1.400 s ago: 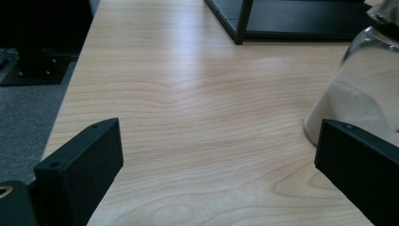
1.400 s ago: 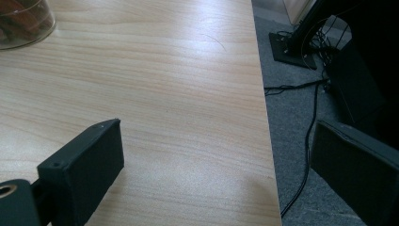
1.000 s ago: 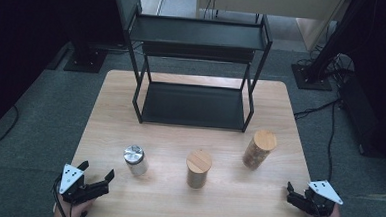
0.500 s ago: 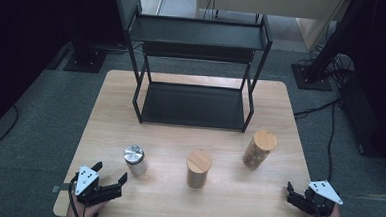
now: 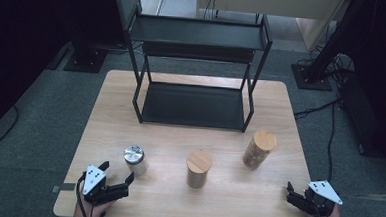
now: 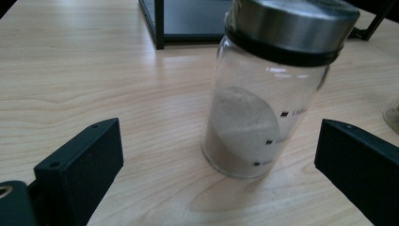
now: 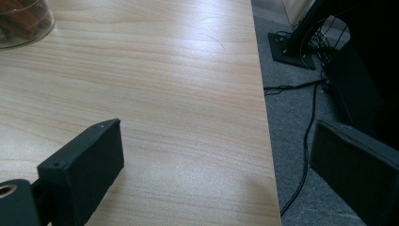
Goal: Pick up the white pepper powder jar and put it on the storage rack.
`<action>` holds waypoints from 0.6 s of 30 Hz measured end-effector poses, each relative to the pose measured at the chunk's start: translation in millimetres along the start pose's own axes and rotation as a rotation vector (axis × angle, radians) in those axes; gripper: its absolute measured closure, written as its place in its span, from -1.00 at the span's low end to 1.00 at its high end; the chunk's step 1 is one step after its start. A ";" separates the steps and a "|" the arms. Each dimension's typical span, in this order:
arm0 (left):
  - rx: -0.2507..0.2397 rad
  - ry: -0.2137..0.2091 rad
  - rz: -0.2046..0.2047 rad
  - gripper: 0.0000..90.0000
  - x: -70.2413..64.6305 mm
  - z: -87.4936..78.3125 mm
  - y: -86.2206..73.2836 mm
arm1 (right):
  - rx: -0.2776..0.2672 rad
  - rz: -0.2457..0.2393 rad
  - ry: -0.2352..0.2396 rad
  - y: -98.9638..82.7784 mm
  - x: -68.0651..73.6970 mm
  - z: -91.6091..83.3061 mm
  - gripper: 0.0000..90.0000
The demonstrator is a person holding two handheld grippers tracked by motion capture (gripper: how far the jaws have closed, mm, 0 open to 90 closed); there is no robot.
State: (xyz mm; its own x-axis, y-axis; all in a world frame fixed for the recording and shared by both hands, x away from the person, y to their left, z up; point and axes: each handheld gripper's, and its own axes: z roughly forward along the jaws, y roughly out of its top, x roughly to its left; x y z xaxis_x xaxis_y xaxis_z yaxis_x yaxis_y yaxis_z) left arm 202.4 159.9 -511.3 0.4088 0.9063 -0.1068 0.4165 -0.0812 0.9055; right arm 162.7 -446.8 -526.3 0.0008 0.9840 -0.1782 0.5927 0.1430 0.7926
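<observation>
The clear glass jar with a steel screw lid [image 6: 263, 94] is seen standing upright between the spread jaws of the left gripper [image 5: 115, 177], untouched, roughly at 1 o'clock from it on the pale wooden table [image 5: 179, 138]. Beige powder is heaped inside. The right gripper [image 5: 292, 191] is left released, empty.

The left gripper [image 5: 116, 175] sits low at the near left edge, its jaws wide apart. The right gripper [image 5: 291, 193] rests at the near right corner, jaws also spread.
</observation>
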 end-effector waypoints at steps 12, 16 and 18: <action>0.008 -0.027 0.017 -0.94 -15.4 11.3 6.2 | -0.006 0.004 0.007 -0.2 -0.8 -0.4 -0.92; 0.020 -0.023 0.029 -0.93 -20.5 16.9 9.2 | -0.008 0.007 0.014 -0.5 -1.5 -0.9 -0.92; 0.023 -0.020 0.029 -0.90 -22.2 19.5 10.7 | -0.009 0.005 0.014 -0.5 -1.4 -0.9 -0.92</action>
State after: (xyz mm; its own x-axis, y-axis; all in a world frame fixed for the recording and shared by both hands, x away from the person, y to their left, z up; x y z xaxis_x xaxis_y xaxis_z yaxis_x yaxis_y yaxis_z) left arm 213.6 130.8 -507.2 0.4367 0.8952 -0.0893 0.4225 -0.1165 0.8988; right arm 161.6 -448.2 -525.9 -0.0078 0.9862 -0.1655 0.5852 0.1387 0.7990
